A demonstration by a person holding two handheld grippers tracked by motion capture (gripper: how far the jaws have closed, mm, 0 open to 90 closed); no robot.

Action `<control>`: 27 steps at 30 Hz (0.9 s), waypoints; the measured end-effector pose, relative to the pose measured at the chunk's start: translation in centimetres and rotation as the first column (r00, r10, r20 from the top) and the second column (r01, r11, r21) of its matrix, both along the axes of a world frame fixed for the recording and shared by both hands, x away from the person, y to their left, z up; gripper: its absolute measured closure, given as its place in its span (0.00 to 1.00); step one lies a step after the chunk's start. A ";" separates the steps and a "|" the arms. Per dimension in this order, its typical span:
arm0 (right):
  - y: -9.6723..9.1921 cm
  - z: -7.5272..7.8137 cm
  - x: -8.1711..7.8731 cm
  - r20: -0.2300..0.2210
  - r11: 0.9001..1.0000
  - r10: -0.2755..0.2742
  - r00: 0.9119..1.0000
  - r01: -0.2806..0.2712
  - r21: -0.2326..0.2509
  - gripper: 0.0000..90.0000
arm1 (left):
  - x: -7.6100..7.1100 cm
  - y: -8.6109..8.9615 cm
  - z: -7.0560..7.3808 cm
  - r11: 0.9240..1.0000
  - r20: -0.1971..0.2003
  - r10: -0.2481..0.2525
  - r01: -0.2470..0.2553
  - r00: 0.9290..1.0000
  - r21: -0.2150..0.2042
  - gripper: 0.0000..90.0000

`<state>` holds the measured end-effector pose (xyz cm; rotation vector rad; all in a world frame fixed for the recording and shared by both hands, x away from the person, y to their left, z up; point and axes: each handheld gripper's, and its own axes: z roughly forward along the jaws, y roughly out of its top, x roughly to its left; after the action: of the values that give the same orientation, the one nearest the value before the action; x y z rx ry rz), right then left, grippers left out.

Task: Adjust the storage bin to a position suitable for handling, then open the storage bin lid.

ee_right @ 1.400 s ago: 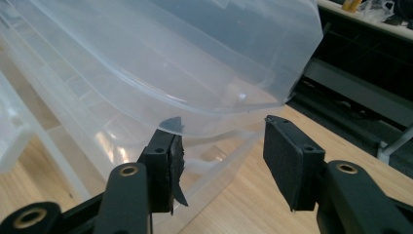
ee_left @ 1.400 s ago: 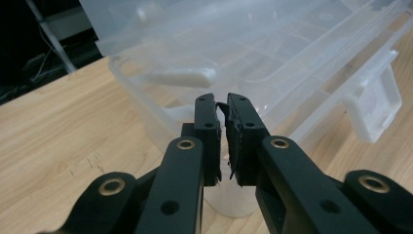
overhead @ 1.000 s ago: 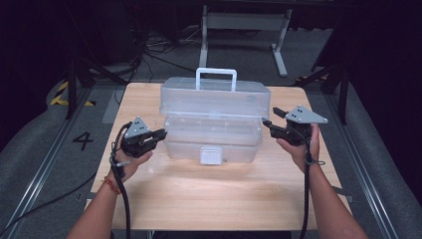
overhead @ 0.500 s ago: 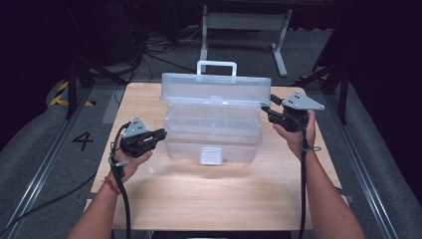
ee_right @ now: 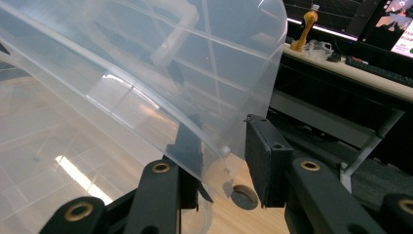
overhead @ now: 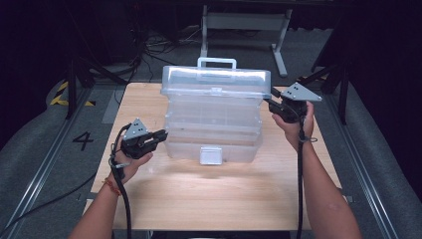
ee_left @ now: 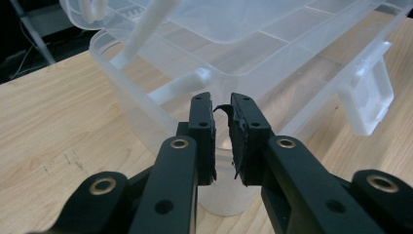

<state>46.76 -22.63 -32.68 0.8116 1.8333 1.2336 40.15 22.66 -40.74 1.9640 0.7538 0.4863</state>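
Clear, translucent plastic storage box (overhead: 211,127) near the middle of the table, long axis running left to right across it, front wall with a white rectangular latch (overhead: 210,155) facing the person. Hinged clear lid (overhead: 215,82) raised off the base at the front, tilted, its white loop carry handle (overhead: 216,62) pointing away toward the far side. Smooth, glossy walls, ribbed in steps, with moulded compartment dividers visible through the lid; rounded corners.

Right gripper (overhead: 272,103), black with a grey three-cornered plate on top, at the lid's right end, up off the table; in the right gripper view the jaws stand apart, the thin curved lid edge (ee_right: 195,131) passing between them, lying against the left jaw and clear of the right one. Left gripper (overhead: 160,135), same build, low at the base's left front corner; in the left gripper view its jaws nearly pressed together, a narrow gap between the pads, tips right at the base's rim (ee_left: 146,117), nothing visibly pinched.

Light wooden table (overhead: 209,199) with fine straight grain, bright glare patch just ahead of the latch. Grey floor (overhead: 45,164) around, marked with a dark "4" (overhead: 82,140) at left; metal stand legs (overhead: 244,22) beyond the far edge.
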 end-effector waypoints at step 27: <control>0.4 1.5 3.6 -0.016 0.999 -0.042 0.999 0.042 0.006 0.76 | 0.2 -0.4 -0.2 1.000 -0.006 -0.018 0.018 1.000 -0.001 0.88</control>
<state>50.35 -22.25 -31.14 0.8616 1.8164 1.2106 40.35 22.25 -40.98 1.9702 0.7390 0.4692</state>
